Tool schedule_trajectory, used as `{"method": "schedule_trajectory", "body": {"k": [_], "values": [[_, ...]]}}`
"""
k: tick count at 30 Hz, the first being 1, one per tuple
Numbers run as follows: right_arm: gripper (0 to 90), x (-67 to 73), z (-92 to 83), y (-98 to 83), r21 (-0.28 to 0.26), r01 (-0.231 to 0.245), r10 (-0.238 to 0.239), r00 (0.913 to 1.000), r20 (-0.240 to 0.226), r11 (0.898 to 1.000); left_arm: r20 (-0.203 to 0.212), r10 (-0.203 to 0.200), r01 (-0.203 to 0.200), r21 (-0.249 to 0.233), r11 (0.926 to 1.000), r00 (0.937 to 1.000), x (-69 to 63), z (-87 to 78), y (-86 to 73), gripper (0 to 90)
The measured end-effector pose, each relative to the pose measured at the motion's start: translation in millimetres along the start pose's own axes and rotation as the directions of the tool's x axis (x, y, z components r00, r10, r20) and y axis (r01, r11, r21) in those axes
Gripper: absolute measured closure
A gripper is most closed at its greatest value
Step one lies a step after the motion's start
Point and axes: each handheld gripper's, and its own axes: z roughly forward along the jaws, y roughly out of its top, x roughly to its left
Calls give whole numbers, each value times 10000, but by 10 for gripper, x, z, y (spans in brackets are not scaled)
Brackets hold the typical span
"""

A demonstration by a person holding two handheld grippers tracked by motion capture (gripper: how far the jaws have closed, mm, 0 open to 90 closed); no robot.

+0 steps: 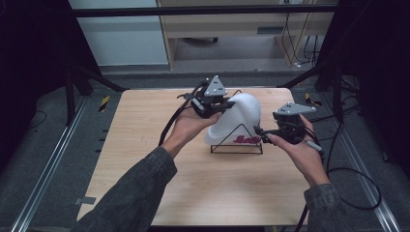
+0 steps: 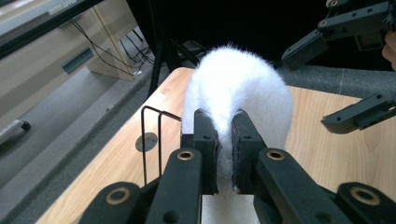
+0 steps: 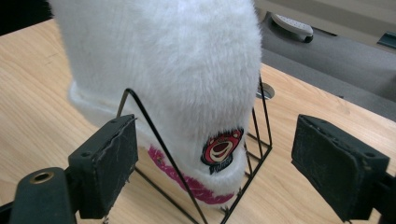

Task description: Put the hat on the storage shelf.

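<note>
A white fuzzy hat (image 1: 237, 113) with a pink rim and a red bear patch (image 3: 222, 147) sits over a black wire stand (image 1: 237, 145) on the wooden table (image 1: 145, 145). My left gripper (image 1: 226, 104) is at the hat's upper left side. In the left gripper view it (image 2: 224, 122) is shut on a fold of the white fabric (image 2: 243, 79). My right gripper (image 1: 258, 130) is at the stand's right corner, open. In the right gripper view its pads (image 3: 112, 154) stand wide apart on either side of the hat (image 3: 163, 60) and the stand (image 3: 154, 126), touching neither.
A round hole (image 2: 146, 141) is set in the tabletop behind the stand. Black frame posts (image 1: 72, 92) rise at the table's far corners. Cables (image 1: 353, 183) trail over the grey floor on the right. A wooden cabinet (image 1: 232, 24) stands beyond the table.
</note>
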Motion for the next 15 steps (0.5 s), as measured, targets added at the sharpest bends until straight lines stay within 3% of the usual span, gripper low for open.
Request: {"method": "schedule_trajectory", "body": {"k": [7,15], "values": [[146,20,-51,-61,-141,-88,88,9999,48,9999,181,-85,86,-49,10000,9998,-42,14,-60,830],[141,83,-70,-154,-71,-111,110,9999,-95,9999,293,-65,59,222,9997,9996,-75,60,-157,830]]}}
